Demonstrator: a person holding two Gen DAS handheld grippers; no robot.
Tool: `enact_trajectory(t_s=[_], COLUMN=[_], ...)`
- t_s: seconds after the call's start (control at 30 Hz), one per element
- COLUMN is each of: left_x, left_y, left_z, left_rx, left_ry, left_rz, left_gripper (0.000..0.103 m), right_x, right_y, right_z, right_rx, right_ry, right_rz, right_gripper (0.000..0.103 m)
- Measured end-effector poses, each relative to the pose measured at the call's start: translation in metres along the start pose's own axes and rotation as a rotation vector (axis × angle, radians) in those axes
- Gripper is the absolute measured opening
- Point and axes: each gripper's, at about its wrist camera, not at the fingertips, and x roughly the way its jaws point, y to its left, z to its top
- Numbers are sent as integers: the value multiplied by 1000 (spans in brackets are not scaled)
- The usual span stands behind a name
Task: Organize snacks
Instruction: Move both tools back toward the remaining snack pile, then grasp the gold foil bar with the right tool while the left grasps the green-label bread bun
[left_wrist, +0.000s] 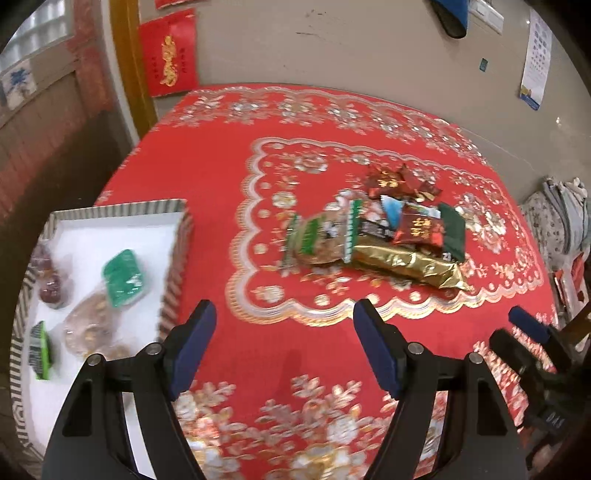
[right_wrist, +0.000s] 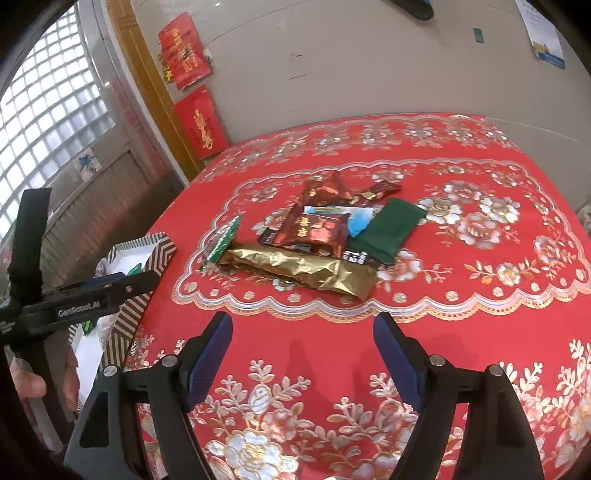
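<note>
A pile of snack packets lies mid-table: a gold foil bag (left_wrist: 410, 267) (right_wrist: 306, 271), a clear green-edged cookie pack (left_wrist: 325, 240), red packets (left_wrist: 417, 227) (right_wrist: 317, 230) and a dark green packet (left_wrist: 453, 230) (right_wrist: 388, 230). A white tray with a striped rim (left_wrist: 177, 254) (right_wrist: 147, 251) stands at the table's left and holds a green packet (left_wrist: 123, 278), a clear cookie bag (left_wrist: 90, 325) and dark round sweets (left_wrist: 50, 291). My left gripper (left_wrist: 284, 345) is open and empty, short of the pile. My right gripper (right_wrist: 303, 358) is open and empty, also short of the pile.
The table has a red floral cloth (left_wrist: 295, 155) (right_wrist: 480, 325). A wall with red posters (left_wrist: 170, 55) (right_wrist: 201, 123) stands behind. The right gripper shows at the left view's right edge (left_wrist: 532, 343); the left gripper shows at the right view's left edge (right_wrist: 74, 299).
</note>
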Motion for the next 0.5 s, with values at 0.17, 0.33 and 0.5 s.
enact_trajectory(t_s=[0.17, 0.33, 0.5], left_x=[18, 36, 55], left_y=[-17, -21, -22], left_z=[11, 21, 33], left_rx=[3, -9, -22], left_ry=[13, 32, 55], left_rz=[-6, -4, -17], left_gripper=[77, 77, 77], right_x=[0, -1, 2], right_y=[-12, -19, -25], right_z=[-3, -1, 3], right_rx=[19, 25, 33], right_ry=[6, 4, 8], right_rz=[0, -4, -8], right_gripper=[81, 81, 81])
